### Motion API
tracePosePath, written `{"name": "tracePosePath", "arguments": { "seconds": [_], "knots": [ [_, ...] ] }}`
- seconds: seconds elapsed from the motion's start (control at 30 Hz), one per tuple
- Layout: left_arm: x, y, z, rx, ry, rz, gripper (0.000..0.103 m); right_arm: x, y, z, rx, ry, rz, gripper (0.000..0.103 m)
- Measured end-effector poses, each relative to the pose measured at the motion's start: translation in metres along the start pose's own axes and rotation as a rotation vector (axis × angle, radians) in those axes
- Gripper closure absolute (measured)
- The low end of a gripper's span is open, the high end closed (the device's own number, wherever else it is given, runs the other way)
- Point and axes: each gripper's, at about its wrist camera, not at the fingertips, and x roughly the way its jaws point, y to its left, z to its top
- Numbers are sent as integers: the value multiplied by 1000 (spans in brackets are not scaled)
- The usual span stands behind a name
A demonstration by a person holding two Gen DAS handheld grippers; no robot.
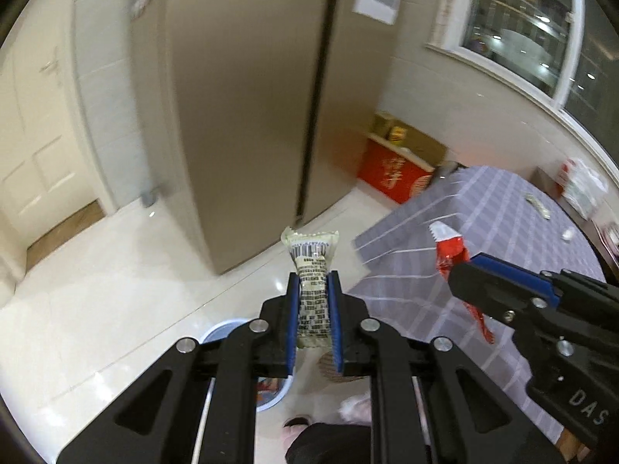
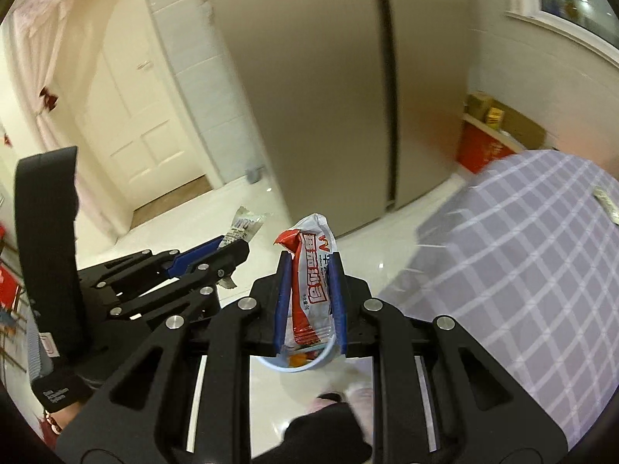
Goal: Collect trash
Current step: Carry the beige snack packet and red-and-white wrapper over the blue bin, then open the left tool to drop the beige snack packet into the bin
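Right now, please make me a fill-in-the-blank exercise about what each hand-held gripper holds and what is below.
1. The left hand-held gripper is shut on a pale ____ with a barcode.
2. The wrapper in the right hand-held gripper is white and ____.
3. The table wears a ____ cloth.
4. The bin stands on the ____.

Missing: wrapper; red; checked; floor

Pale green plastic wrapper (image 1: 312, 294) printed with black text, barcode. Red-and-white foil wrapper (image 2: 311, 290) lettered white. Lilac cloth (image 2: 522, 270) checked white. Finger pads (image 1: 336, 317) coloured blue.
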Motion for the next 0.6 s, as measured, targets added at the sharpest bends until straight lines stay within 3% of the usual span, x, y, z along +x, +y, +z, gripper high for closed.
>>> {"name": "tracePosePath", "arguments": {
  "seconds": [0.23,0.6],
  "knots": [
    [4,47,-15,-49,19,92,89,40,40,-1,-48,41,50,84],
    [16,77,-15,-88,32,159,89,75,66,-3,-62,63,67,84]
  ]
}}
